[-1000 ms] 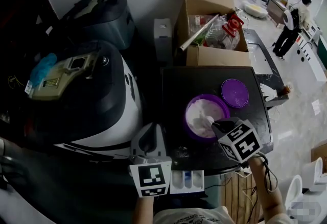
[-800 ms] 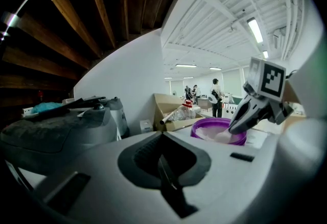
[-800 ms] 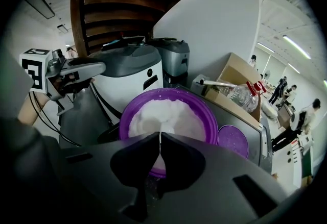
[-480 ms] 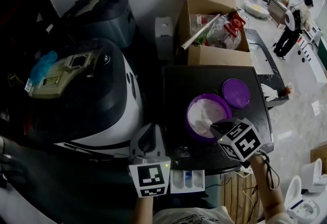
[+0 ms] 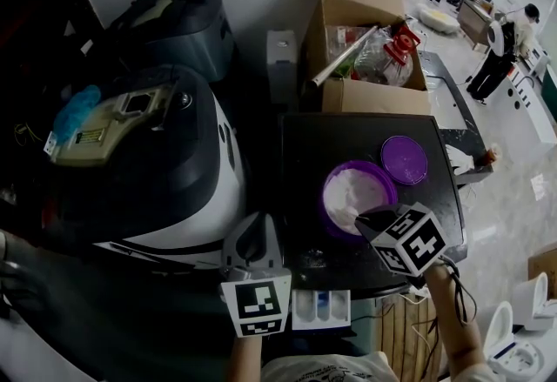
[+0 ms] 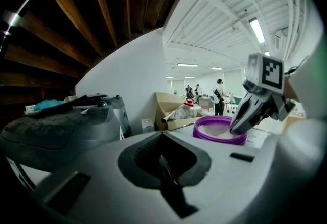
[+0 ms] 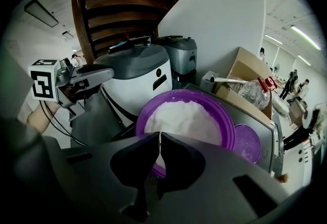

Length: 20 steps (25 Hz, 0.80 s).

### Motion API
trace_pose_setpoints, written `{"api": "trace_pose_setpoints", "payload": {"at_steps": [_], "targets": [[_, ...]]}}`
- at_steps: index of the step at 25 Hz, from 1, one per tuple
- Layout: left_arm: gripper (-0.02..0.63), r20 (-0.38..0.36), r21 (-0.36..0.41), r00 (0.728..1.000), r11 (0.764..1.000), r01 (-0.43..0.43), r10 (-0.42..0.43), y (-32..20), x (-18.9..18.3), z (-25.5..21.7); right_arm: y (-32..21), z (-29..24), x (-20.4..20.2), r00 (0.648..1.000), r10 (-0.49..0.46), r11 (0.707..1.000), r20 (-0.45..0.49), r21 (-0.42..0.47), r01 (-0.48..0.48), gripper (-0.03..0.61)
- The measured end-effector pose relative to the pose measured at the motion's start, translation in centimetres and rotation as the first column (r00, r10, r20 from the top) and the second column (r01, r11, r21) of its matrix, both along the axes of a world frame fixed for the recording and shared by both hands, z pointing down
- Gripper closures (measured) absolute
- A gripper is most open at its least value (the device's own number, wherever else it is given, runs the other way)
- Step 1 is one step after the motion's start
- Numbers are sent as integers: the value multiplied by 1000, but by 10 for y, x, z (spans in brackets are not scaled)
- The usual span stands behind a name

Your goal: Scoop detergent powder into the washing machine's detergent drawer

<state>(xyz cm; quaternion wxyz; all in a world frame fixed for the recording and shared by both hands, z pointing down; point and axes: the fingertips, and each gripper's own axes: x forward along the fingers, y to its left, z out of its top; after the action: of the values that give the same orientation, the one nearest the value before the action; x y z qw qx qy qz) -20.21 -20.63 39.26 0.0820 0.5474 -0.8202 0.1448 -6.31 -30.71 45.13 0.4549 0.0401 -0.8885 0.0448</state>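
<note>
In the head view, the purple bowl (image 5: pixel 325 197) stands on the dark worktop (image 5: pixel 300 145), heaped with white detergent powder (image 5: pixel 355 191). Its purple lid (image 5: pixel 405 160) lies just beside it. The right tongs (image 5: pixel 369 219) dip over the bowl's near rim into the powder. The detergent drawer (image 5: pixel 320 308) sits pulled out at the worktop's near edge, apart from the bowl. The left tongs (image 5: pixel 252 241) rest just beside the drawer, on its left. The drawer's compartments look pale, but I cannot tell whether any powder lies in them.

In the left gripper view, the left tongs (image 6: pixel 162 139) are pressed together with nothing between them. They point across the worktop at the bowl (image 6: pixel 214 139). The right tongs (image 6: pixel 239 126) slant down over its rim there.

In the right gripper view, the right tongs (image 7: pixel 159 139) are pressed almost together. They pinch a thin white strip, which I take for the handle of a scoop (image 7: pixel 160 149). The powder (image 7: pixel 184 116) fills the bowl (image 7: pixel 227 131) right in front of them.

By my reading, the task is at the loading step. The lid is off and the drawer is out, with the scoop down in the powder. What is left is to lift a full scoop, carry it to the drawer and tip it in.
</note>
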Motion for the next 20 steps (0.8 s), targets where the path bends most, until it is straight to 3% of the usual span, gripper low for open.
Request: {"api": "trace_pose_setpoints", "payload": {"at_steps": [8, 20], "targets": [[612, -6, 2, 1000, 1000, 7, -7, 6, 0, 2, 9, -4, -3, 1000, 1, 1000, 23, -31, -1, 557], [612, -13, 7, 1000, 1000, 14, -14, 10, 3, 2, 2, -6, 1, 985, 138, 977, 100, -178, -119, 557]]}}
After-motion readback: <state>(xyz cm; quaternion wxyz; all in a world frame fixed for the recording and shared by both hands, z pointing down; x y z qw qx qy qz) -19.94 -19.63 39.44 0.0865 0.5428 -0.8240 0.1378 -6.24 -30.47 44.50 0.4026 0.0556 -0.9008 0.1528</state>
